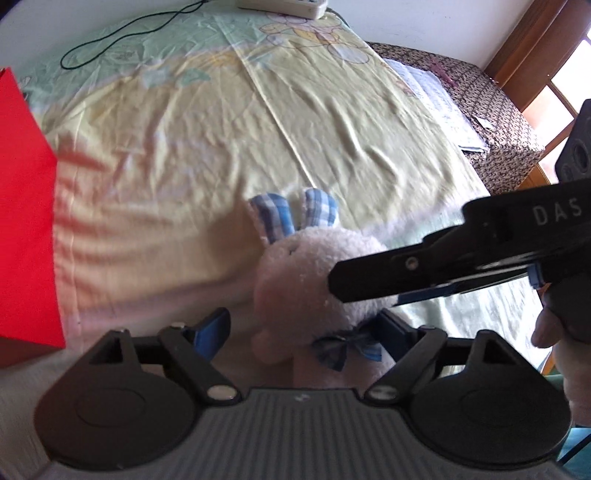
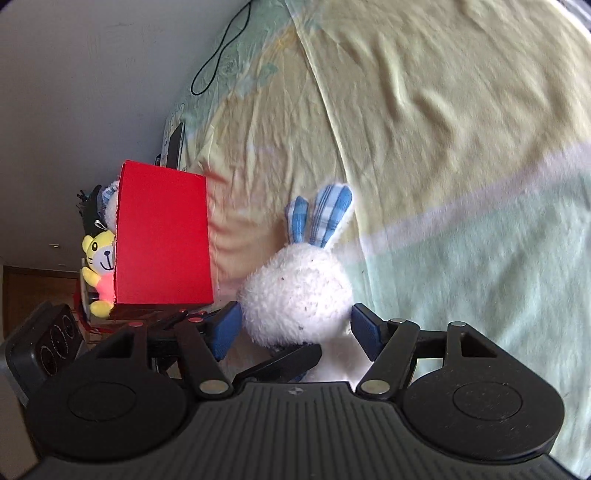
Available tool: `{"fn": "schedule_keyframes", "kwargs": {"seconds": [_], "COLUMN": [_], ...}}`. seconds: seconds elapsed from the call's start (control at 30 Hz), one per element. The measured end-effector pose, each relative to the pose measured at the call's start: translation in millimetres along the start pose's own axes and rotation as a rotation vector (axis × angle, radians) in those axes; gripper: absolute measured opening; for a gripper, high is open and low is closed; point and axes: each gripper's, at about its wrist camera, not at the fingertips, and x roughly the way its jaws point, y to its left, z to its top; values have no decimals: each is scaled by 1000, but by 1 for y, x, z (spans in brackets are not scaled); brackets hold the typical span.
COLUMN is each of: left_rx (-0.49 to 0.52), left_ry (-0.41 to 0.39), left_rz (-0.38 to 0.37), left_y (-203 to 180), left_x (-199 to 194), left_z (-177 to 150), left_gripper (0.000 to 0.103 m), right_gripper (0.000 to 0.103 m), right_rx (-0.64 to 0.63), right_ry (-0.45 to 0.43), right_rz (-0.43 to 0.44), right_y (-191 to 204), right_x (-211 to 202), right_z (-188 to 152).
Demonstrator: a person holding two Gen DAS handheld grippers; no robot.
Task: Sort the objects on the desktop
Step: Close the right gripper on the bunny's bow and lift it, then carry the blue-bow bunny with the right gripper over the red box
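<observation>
Nearest the lens in the left wrist view, the left tool [image 1: 301,326] has its blue pads spread wide, one on either side of the white plush rabbit [image 1: 314,266]. Neither pad visibly presses the plush. The right tool [image 1: 334,282] enters that view from the right and its black finger tip lies against the rabbit's head.

In the right wrist view, the right tool [image 2: 295,332] also stands with its pads apart, flanking the rabbit's [image 2: 297,295] round body; a narrow gap shows at each side, so the grip is not closed.

The rabbit lies on the bed sheet [image 2: 424,129], its blue checked ears [image 2: 325,216] pointing away from both tools. Just beside the rabbit, on the left in both views, stands the red box [image 2: 162,236]. A yellow plush toy [image 2: 99,269] sits at the far side of the box from the rabbit. Well apart from the rabbit, a black cable [image 1: 122,33] loops on the sheet.
</observation>
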Motion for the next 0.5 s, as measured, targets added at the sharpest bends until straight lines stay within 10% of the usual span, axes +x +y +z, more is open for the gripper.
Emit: {"fn": "schedule_keyframes", "kwargs": {"seconds": [0.5], "left_rx": [-1], "left_ry": [11], "left_rz": [-25], "left_y": [-13], "left_x": [18], "left_z": [7], "left_gripper": [73], "right_gripper": [69], "right_rx": [19], "right_ry": [-10], "right_rz": [-43], "right_y": [-1], "right_x": [13], "right_z": [-10]}}
